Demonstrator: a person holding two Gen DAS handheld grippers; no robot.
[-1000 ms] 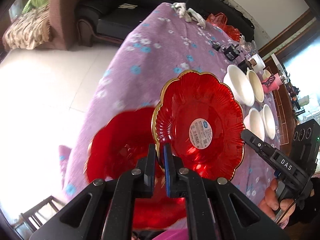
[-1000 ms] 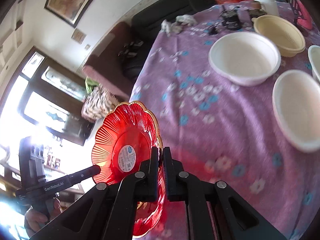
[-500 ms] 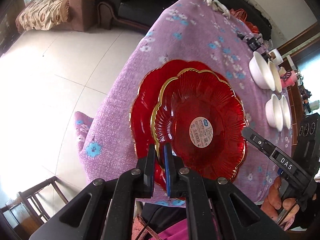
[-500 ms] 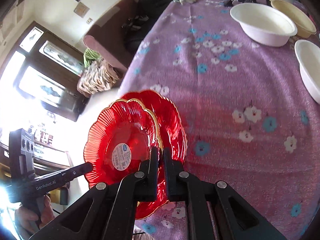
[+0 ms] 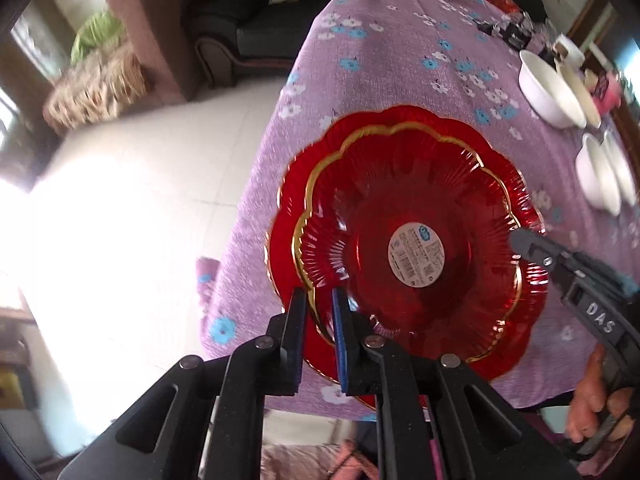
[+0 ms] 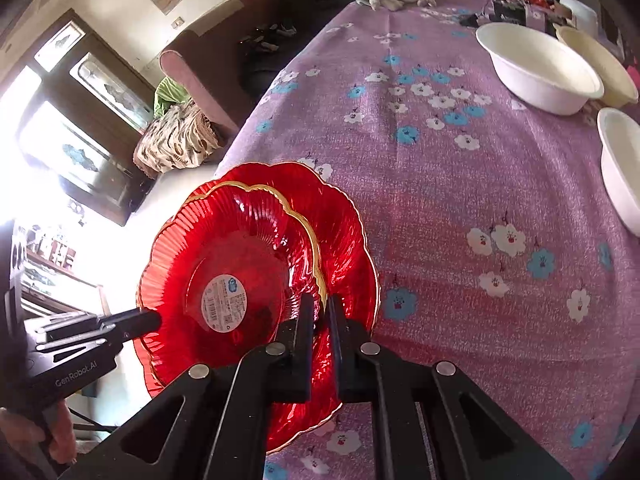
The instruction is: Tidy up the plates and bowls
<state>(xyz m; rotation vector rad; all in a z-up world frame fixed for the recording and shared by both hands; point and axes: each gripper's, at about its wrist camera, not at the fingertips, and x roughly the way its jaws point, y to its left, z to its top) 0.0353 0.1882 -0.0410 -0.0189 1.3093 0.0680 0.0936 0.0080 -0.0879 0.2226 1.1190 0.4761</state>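
Observation:
A red scalloped glass plate with a gold rim and a round white sticker [image 5: 416,256] is held by both grippers. My left gripper [image 5: 319,312] is shut on its near-left rim. My right gripper [image 6: 323,316] is shut on the opposite rim and also shows in the left wrist view [image 5: 524,244]. The held plate [image 6: 236,276] sits just over a second, matching red plate [image 5: 288,208] that lies on the purple flowered tablecloth [image 6: 460,208] at the table's corner; whether they touch is unclear.
Several white and cream bowls [image 6: 544,72] stand further along the table, with a cream one [image 6: 600,68] behind and another white one [image 6: 624,168] at the right. Cables and small items [image 6: 504,8] lie at the far end. Sofas and bright floor [image 5: 132,216] lie beyond the left table edge.
Both grippers have brought the held plate down over the second red plate on the table corner. The grip on the rim has not changed.

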